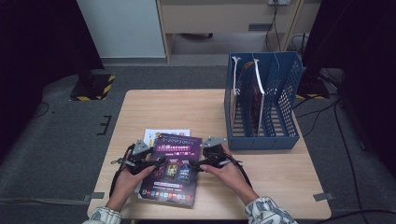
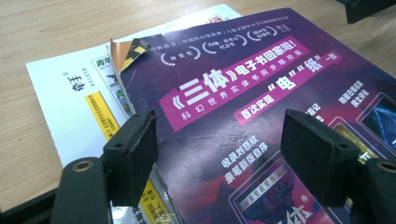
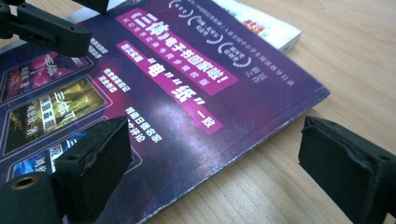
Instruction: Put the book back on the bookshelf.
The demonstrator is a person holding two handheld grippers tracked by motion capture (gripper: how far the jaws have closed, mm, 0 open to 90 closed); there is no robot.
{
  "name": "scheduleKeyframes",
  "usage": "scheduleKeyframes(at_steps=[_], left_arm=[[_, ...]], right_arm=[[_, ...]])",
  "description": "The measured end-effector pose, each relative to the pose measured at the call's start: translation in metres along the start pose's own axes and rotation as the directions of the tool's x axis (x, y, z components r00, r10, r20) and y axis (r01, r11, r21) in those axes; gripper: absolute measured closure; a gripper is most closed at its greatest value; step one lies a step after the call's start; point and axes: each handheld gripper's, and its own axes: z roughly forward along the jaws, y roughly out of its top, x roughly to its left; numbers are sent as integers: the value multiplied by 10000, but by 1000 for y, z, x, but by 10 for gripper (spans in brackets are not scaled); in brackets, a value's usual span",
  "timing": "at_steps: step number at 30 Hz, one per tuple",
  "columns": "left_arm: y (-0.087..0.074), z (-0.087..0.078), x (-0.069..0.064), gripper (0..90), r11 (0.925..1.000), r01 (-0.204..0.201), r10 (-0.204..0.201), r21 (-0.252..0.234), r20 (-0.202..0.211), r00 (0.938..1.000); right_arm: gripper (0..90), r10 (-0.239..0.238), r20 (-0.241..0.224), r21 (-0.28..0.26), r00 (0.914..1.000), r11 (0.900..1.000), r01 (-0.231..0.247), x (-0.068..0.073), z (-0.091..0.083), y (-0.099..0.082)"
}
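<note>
The left gripper [image 2: 219, 163] hangs low over a purple magazine [image 2: 261, 107], its two black fingers [image 2: 133, 154] standing well apart with bare cover between them. One pad sits at the magazine's edge, the other over the cover. The cover carries white Chinese lettering on magenta bands, and its far corner curls up, showing orange. Beneath lies a white booklet [image 2: 65, 98] with a yellow strip, jutting out toward the table's [image 2: 56, 28] bare wood. A dark shape [image 2: 366, 7] cuts into the top corner.

purple magazine [image 1: 171, 170], blue file rack [image 1: 261, 105], black claws
</note>
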Motion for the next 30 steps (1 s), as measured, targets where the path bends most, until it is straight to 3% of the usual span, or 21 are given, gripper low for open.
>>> scheduleKeyframes(at_steps=[6, 15, 18, 30], left_arm=[[-1, 3, -5, 280, 9982, -554, 561, 238, -299, 9980], [-1, 3, -5, 274, 9987, -470, 475, 172, -303, 9984], [-2, 3, -5, 273, 9987, -490, 494, 150, -286, 9984], [-2, 3, -5, 270, 9985, -534, 537, 102, -280, 9982]], right_arm=[[89, 115, -72, 272, 9999, 9996, -113, -2, 6, -2], [90, 422, -248, 385, 9988, 9984, -412, -4, 9, -3], [78, 784, -521, 449, 9956, 9961, -761, -6, 13, -3], [53, 1180, -777, 446, 9900, 9924, -1148, -10, 20, -2]])
